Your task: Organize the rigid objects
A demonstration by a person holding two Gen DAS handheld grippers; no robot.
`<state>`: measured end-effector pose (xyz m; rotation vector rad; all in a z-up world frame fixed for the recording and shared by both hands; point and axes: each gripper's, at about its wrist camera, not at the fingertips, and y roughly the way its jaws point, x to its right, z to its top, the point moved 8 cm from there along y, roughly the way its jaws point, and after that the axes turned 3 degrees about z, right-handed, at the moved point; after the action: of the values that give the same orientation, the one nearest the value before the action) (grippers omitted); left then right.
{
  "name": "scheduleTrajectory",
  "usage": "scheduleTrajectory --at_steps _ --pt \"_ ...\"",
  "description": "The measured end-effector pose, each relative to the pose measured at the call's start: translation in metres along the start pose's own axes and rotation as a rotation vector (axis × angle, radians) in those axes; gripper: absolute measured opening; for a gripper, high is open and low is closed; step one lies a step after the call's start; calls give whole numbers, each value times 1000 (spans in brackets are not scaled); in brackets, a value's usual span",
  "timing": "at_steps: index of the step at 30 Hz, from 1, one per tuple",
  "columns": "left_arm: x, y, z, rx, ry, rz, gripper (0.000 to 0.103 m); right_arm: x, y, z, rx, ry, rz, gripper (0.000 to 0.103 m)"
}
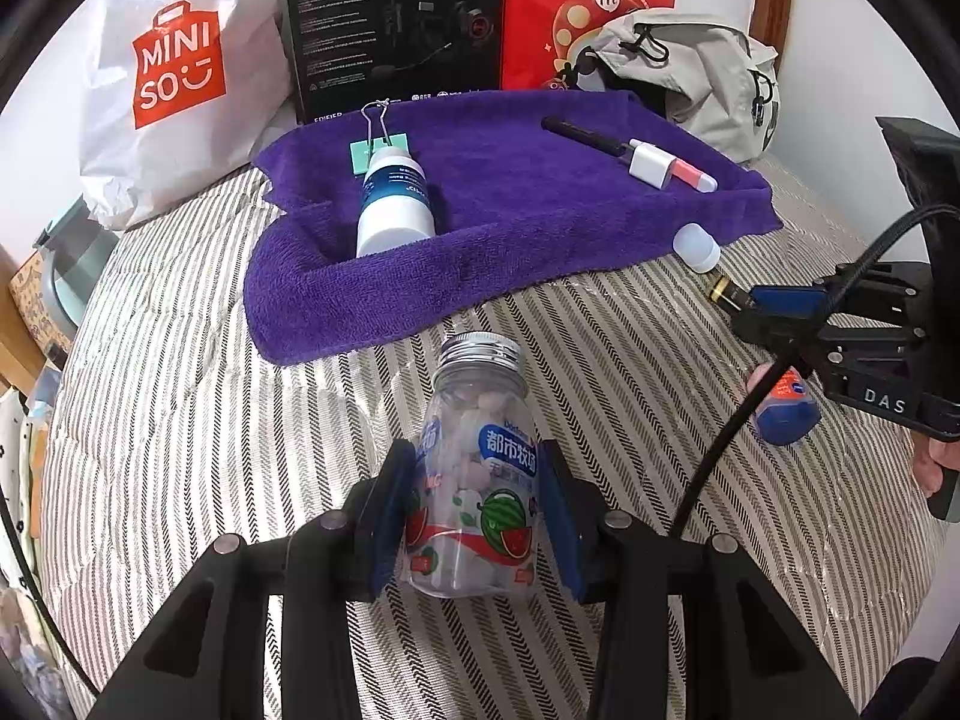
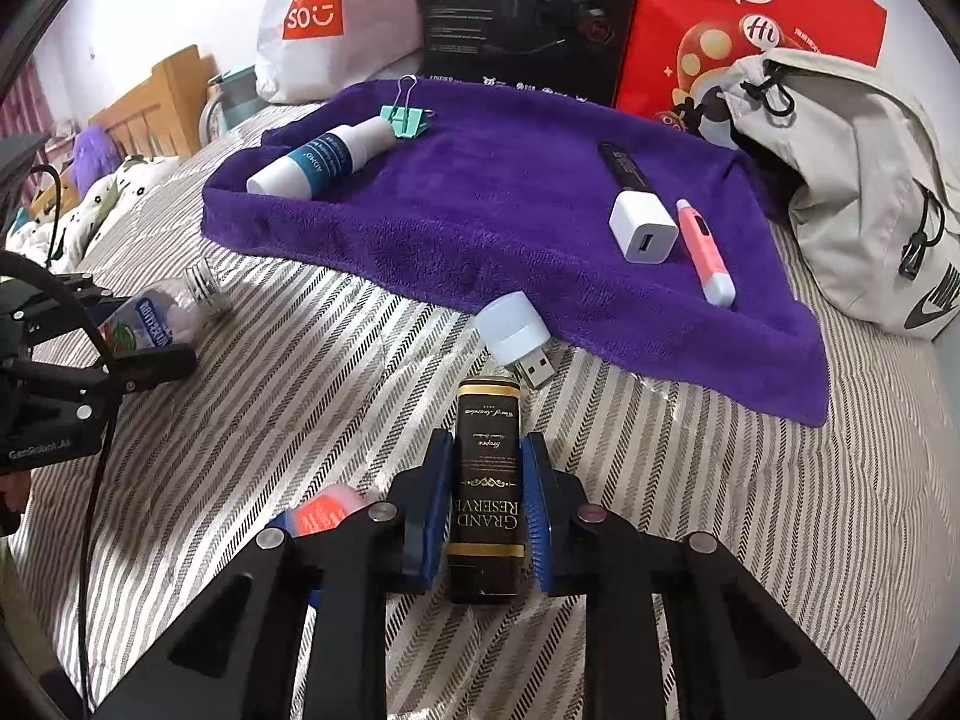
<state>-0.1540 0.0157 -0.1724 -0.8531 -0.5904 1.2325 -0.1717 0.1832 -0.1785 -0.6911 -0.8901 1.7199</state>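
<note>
**Gripping a jar and a dark box on the striped bed**

Holding a clear candy jar point(image 1: 477, 474) low in the middle of its frame, the left gripper point(image 1: 480, 516) has its blue pads pressed against the jar's two sides; the jar's silver lid points up-frame toward the purple towel point(image 1: 510, 222). The right gripper point(image 2: 486, 510) is closed the same way on a black and gold box point(image 2: 486, 492), bottom centre of its view, lying on the striped bedspread point(image 2: 312, 396).

Just past the box a white USB light point(image 2: 513, 330) rests at the towel's near edge. On the towel lie a white and blue bottle point(image 2: 327, 159) and a teal binder clip point(image 2: 408, 114) at upper left, and a black marker point(image 2: 621, 165), white charger cube point(image 2: 642, 234) and pink pen point(image 2: 705, 252) to the right. A small blue and orange container point(image 1: 783, 405) sits on the bedspread at the right of the left view. Behind stand a white shopping bag point(image 1: 174, 72), a black carton point(image 1: 396, 24), a red bag point(image 2: 756, 30) and a grey backpack point(image 2: 864, 180).
</note>
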Motion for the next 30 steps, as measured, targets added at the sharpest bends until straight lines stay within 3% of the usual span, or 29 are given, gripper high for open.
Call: scheduleTrajectory --at_steps 4,15,30 --pt "0 0 0 18 -24 5 39 1 -4 -4 -32 -6 25 23" --pt "4 -3 3 2 -39 -16 39 15 -21 -12 -15 19 19 23" --pt "2 -21 35 30 -21 -17 39 25 -34 1 9 30 33 23"
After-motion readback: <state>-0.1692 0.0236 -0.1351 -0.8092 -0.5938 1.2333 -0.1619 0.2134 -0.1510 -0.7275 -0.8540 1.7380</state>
